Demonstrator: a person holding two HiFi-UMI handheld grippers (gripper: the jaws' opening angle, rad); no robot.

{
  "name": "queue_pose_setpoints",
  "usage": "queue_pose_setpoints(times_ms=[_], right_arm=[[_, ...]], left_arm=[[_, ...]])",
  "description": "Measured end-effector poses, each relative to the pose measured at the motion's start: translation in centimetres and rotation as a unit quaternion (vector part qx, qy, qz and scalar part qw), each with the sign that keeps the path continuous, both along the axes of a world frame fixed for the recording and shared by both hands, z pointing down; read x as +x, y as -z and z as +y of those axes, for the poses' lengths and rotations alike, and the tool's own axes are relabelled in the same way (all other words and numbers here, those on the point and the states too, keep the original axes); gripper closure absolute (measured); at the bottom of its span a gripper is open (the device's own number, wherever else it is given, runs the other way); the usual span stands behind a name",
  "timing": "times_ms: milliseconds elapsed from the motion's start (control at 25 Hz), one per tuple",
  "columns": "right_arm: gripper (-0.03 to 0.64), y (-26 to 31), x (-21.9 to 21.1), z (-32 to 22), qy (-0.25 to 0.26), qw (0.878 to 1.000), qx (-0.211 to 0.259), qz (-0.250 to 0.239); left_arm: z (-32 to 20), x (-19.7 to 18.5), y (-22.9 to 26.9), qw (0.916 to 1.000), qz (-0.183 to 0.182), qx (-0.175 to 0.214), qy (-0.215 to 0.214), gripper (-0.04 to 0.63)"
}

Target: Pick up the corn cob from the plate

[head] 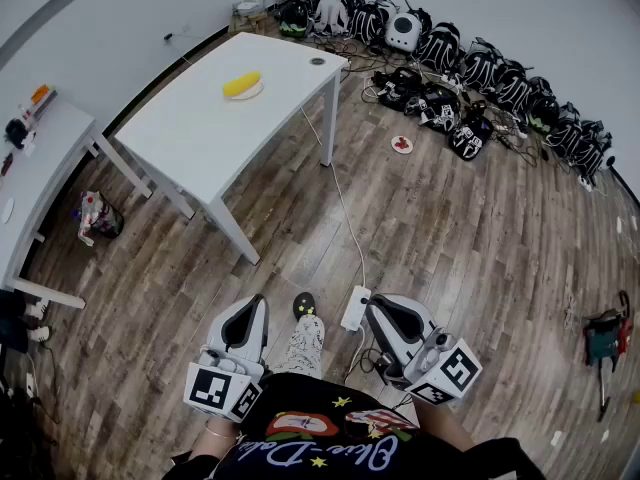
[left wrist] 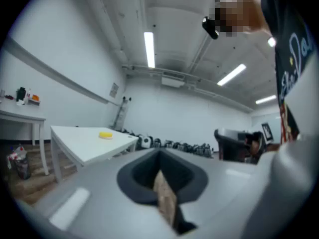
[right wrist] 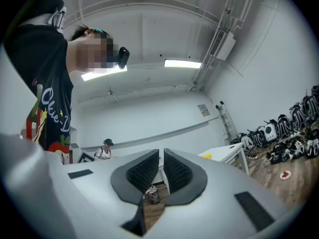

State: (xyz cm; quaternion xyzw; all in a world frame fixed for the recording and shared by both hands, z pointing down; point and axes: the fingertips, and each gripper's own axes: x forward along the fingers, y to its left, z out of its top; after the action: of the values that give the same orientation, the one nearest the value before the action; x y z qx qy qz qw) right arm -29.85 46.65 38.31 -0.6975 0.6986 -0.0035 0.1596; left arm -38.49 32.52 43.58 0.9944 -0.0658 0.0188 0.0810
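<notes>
Approach pending: left claw point(head: 254, 304) and right claw point(head: 379, 305) closed, holding nothing; next, step toward the far counter point(head: 215, 133) and its corn cob point(head: 241, 84), opening one.

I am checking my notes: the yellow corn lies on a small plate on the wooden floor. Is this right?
No. The corn lies on a small plate on the white table, not the floor; the head view shows it.
</notes>
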Motion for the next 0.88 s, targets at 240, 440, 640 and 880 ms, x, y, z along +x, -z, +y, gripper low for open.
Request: queue_pose_setpoints(times_ms=[240, 440, 640, 880], right_arm=[[0.600, 2.8, 9.5, -9.8, 0.037, 0.999, 0.015, 0.017], [0.598, 4.8, 15.9, -17.5, 0.074, 0.996, 0.033, 0.027], [0.598, 3.8, 21.5, -24.3, 0.118, 0.993, 0.021, 0.005], [0.598, 1.3, 32.3, -33.7, 0.209, 0.978, 0.009, 0.017]], left_arm=[[-8.4, 10.2, 1.7, 0.9998, 0.013, -0.009, 0.013, 0.609], [-15.2, 17.0, 3.6, 0.9994, 0.019, 0.022, 0.018, 0.609], [-20.7, 22.7, 3.1, 0.9988, 0.009, 0.002, 0.049, 0.609], [-27.3, 31.0, 1.5, 0.9924, -0.020, 0.035, 0.116, 0.609]])
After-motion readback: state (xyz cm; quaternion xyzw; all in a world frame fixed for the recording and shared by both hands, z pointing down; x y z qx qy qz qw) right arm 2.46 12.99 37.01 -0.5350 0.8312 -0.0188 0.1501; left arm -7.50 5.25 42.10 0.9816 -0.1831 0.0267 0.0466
